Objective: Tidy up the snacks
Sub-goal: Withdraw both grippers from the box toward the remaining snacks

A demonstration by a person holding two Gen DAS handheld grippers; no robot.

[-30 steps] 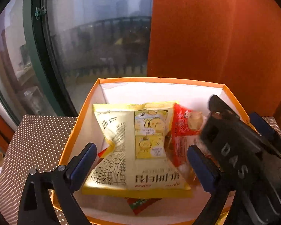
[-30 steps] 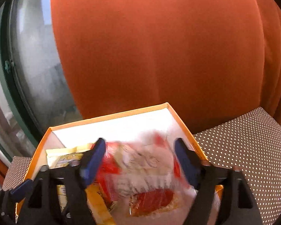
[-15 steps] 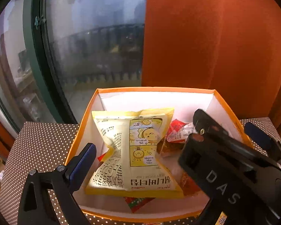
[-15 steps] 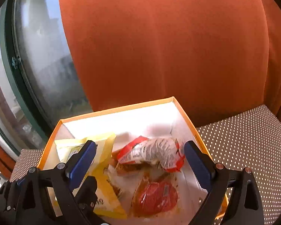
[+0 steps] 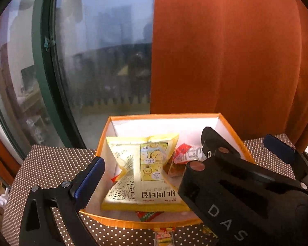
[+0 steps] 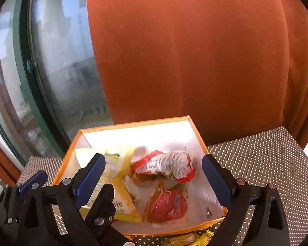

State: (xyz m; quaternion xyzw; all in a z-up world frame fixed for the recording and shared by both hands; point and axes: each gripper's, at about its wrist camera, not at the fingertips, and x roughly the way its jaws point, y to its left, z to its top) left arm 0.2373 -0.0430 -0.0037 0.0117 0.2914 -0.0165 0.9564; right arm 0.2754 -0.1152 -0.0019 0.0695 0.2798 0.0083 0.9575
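Note:
An orange box (image 5: 164, 116) with a white inside stands on the dotted tablecloth. In it lie a yellow snack bag (image 5: 145, 174), a red-and-white packet (image 6: 168, 166) and a round red packet (image 6: 166, 205). My right gripper (image 6: 154, 178) hangs open above the box's near half, nothing between its fingers. My left gripper (image 5: 154, 172) is open too, over the yellow bag (image 6: 115, 164) without touching it. Its right finger is hidden in the left wrist view behind the right gripper's black body (image 5: 236, 188).
An orange curtain (image 6: 195, 51) hangs close behind the box, beside a window (image 5: 102, 61) at the left. The dotted tablecloth (image 6: 267, 160) spreads on both sides. Small yellow snack packets (image 6: 186, 239) lie in front of the box. A red packet (image 5: 146, 215) peeks from under the yellow bag.
The right gripper let go of the red-and-white packet, which now lies in the box. Both grippers have drawn back and up from the box.

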